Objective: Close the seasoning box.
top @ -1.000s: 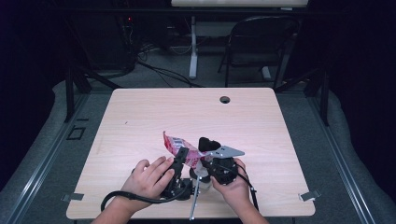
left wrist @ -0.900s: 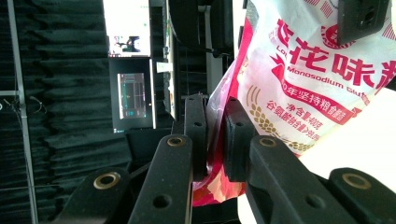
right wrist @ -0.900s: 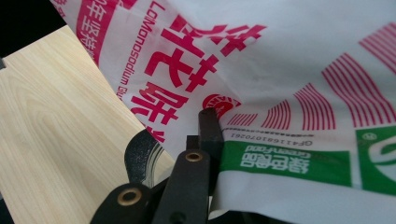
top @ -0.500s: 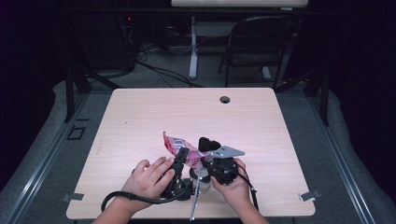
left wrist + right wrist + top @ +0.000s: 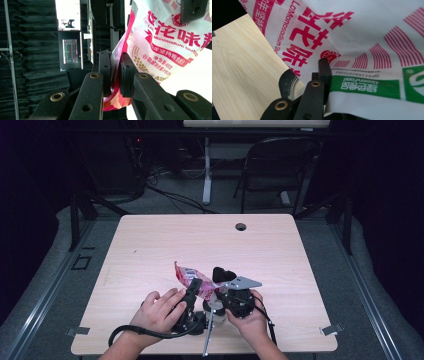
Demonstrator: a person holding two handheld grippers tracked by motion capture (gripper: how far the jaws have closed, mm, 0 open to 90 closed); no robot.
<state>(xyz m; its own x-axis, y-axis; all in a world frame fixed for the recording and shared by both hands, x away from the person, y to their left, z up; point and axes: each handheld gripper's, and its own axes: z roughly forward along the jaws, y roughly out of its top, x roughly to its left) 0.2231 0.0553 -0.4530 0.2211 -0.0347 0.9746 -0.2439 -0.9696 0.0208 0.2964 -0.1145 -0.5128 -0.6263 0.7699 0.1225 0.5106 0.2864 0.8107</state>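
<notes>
A red and white seasoning bag [image 5: 186,274] with red Chinese lettering is held over the near middle of the wooden table [image 5: 165,240], between both grippers. My left gripper [image 5: 195,286] is shut on the bag's edge; in the left gripper view its pads [image 5: 126,72] pinch the crumpled red seam of the bag [image 5: 162,37]. My right gripper [image 5: 221,276], with its grey plate on top, is shut on the bag's other side. In the right gripper view one black finger [image 5: 324,68] presses on the bag [image 5: 362,37] near a green label; the other jaw is hidden behind the plastic.
A round cable hole [image 5: 241,226] sits near the table's far edge. A black folding chair [image 5: 275,165] and cables stand on the floor beyond. The left gripper's cable [image 5: 145,334] loops by the front edge, where metal brackets [image 5: 331,330] are fixed.
</notes>
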